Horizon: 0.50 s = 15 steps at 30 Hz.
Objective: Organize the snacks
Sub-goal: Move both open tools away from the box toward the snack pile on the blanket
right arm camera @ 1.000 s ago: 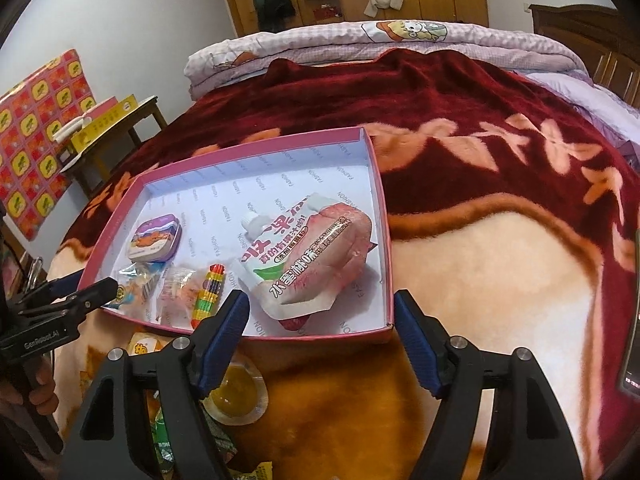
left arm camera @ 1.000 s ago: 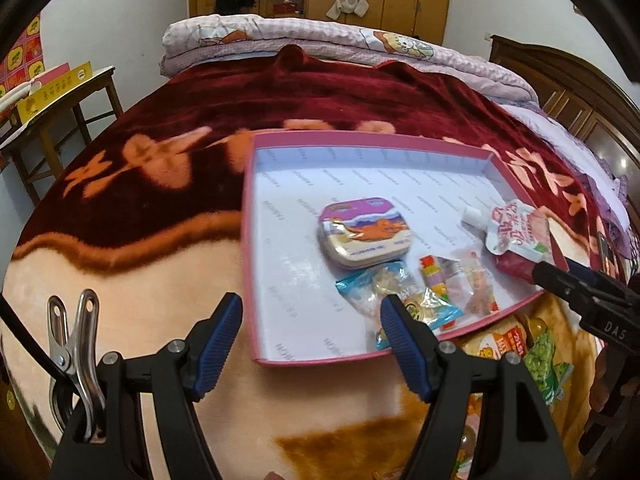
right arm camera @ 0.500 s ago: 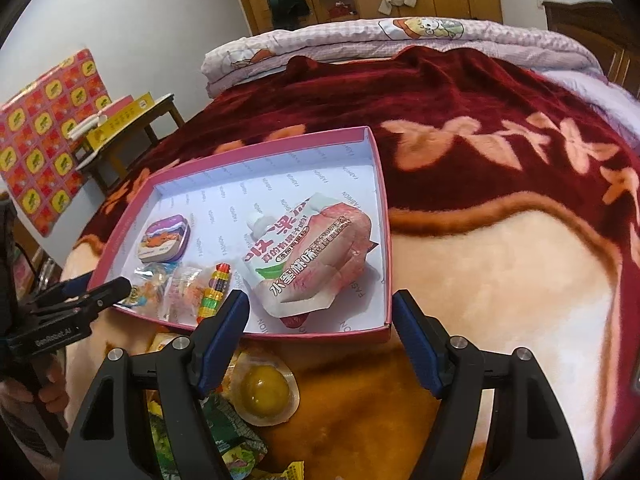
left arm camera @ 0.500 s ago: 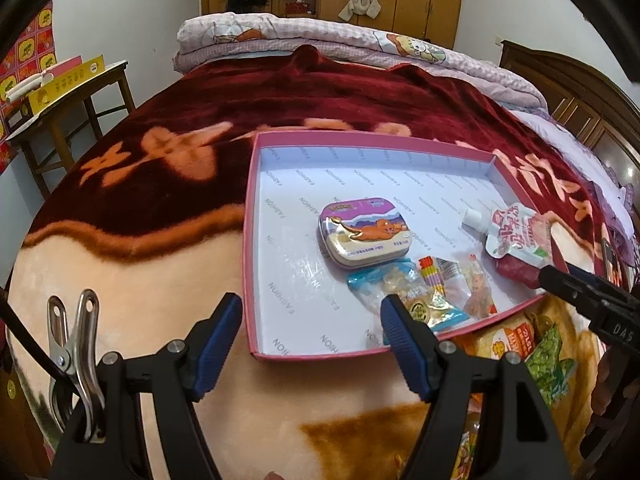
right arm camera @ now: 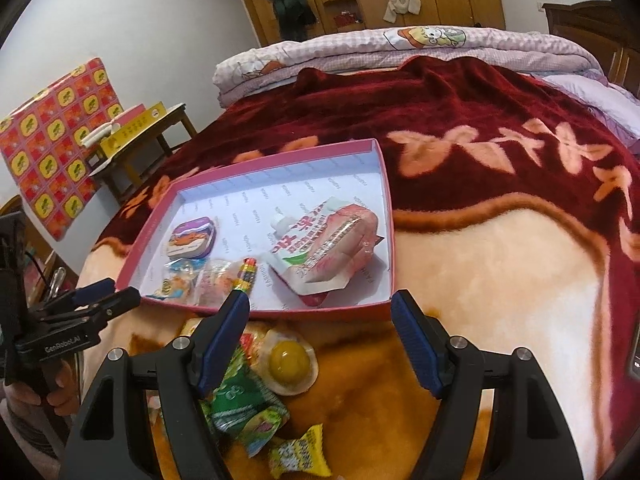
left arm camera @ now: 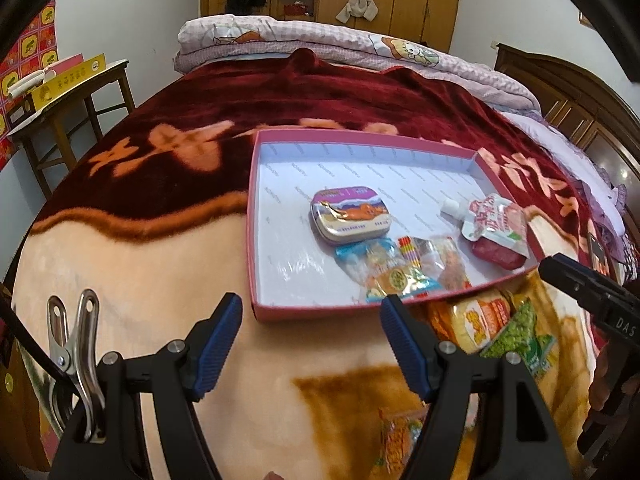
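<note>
One pink tray [left arm camera: 251, 240] with a white printed lining is sitting on a maroon and peach blanket [left arm camera: 132, 272] that is covering the bed. Four snacks are lying inside it, all toward its near edge: one oval tin [left arm camera: 349, 219] with a purple and orange lid, one clear packet with blue ends [left arm camera: 384, 274], one clear packet with a rainbow-striped strip [left arm camera: 432, 258] overlapping it, and one pink spouted pouch [left arm camera: 494, 228] (its white cap is pointing toward the tray's middle), lying in the tray's right part.

Outside the tray, on the blanket just beside its near wall, more snacks are lying in a loose heap. In the right wrist view at least three are showing: one round clear cup with a yellow centre [right arm camera: 289, 362], one green packet [right arm camera: 244, 404] and one small yellow wrapped sweet [right arm camera: 301, 454]. An orange-labelled packet [left arm camera: 484, 320] is also showing in the left wrist view; how many more are lying underneath I cannot tell.

Two grippers are hovering above the blanket. The left gripper [left arm camera: 312, 346] is standing with its blue pads apart and nothing between them. The right gripper [right arm camera: 320, 336] is likewise spread wide and empty, poised over the heap. One metal clip [left arm camera: 74, 344] is sitting on the left tool's frame.
</note>
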### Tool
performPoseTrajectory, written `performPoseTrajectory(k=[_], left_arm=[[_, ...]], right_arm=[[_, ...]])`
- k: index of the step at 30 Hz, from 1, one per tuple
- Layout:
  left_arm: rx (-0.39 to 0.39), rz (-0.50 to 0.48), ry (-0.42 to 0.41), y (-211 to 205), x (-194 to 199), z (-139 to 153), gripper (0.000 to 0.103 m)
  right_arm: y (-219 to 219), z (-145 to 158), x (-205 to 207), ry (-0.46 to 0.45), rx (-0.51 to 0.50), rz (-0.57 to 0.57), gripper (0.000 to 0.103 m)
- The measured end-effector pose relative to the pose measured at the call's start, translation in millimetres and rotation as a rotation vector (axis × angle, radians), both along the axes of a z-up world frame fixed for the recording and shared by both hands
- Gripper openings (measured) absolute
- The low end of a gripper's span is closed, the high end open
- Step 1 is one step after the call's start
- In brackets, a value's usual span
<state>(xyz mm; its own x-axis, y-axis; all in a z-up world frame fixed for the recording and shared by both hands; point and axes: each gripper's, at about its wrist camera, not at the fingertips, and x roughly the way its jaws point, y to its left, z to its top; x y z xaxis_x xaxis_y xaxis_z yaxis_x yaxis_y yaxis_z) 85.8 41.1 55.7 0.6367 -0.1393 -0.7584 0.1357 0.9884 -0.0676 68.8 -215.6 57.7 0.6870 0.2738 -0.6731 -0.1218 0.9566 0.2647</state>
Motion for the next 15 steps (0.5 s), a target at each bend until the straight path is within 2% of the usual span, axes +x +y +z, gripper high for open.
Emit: performPoseTrajectory(k=[15], left_arm=[[-0.006, -0.034, 0.017, -8.1, -29.8, 2.6, 0.075]], right_arm=[[13.5, 7.3, -35.7, -0.012, 0.004, 0.062, 0.076]])
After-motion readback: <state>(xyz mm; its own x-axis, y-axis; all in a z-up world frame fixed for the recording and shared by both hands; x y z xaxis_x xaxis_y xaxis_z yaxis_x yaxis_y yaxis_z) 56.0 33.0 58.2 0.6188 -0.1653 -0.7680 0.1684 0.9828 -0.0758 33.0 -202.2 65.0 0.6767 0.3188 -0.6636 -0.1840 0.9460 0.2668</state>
